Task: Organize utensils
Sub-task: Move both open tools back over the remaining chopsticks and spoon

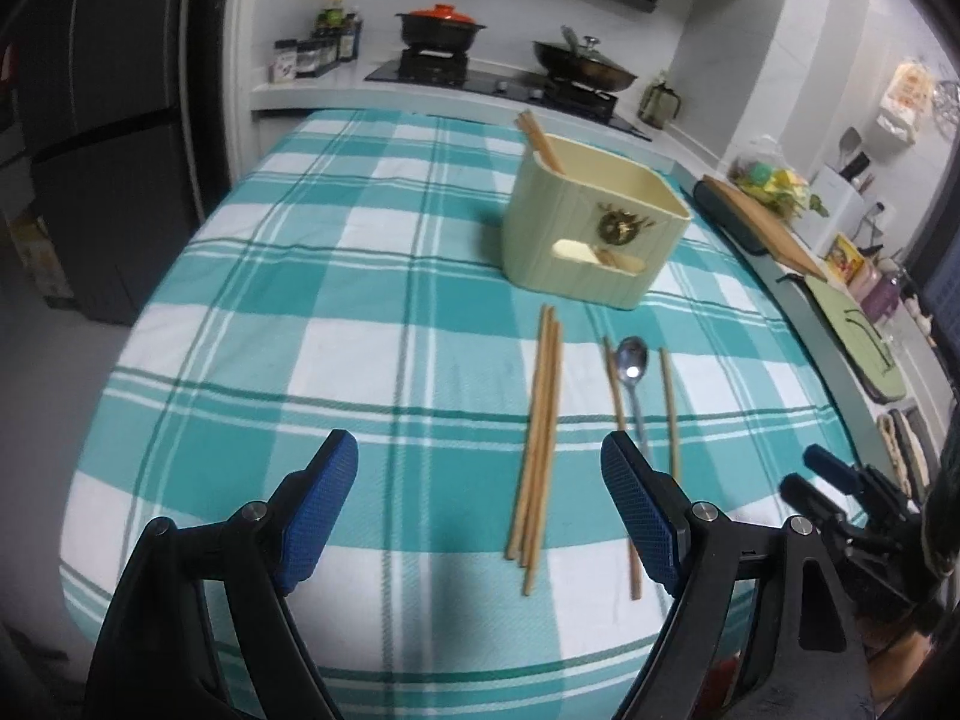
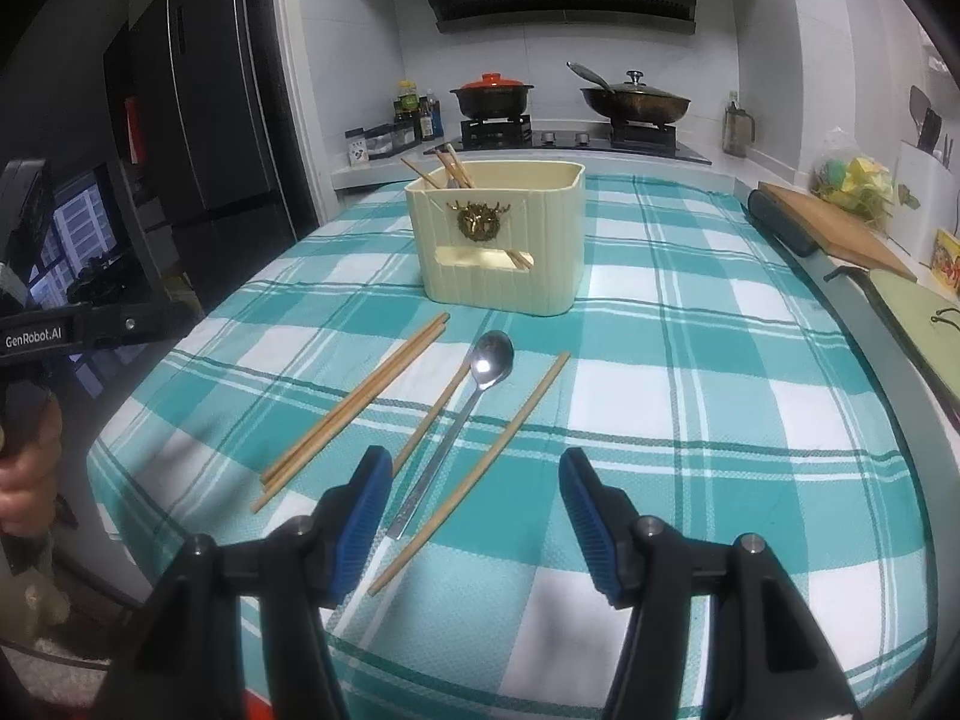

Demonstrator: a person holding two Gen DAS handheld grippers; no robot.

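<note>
Your left tongs (image 1: 480, 480) stand wide apart above the checked tablecloth (image 1: 300, 300) with nothing between the blue pads. A bundle of chopsticks (image 1: 540, 432) lies on the table just ahead of them, nearer the right-hand pad. Your right tongs (image 2: 474, 492) are also apart and grip nothing; below them, on the cloth, lie the handle end of the spoon (image 2: 474, 396) and one loose chopstick (image 2: 480, 468), neither touched by the pads. A second loose chopstick (image 2: 429, 414) lies along the spoon's other side, close to its handle. The bundle (image 2: 354, 408) rests well to the left of that in the right wrist view, slanting toward the holder.

The cream utensil holder (image 2: 498, 240) stands upright farther back on the table, past the spoon's bowl, with a gold ornament (image 2: 480, 219) on its front and a slot cut low in the wall. Several chopsticks (image 2: 453, 171) already lean in its back left corner.

Your left hand (image 2: 24, 468) shows at the left edge of the right wrist view, wrapped around the handle of its tool. Behind the table, a pot with an orange lid (image 2: 492, 90) and a lidded pan (image 2: 636, 99) sit on the stove.
</note>
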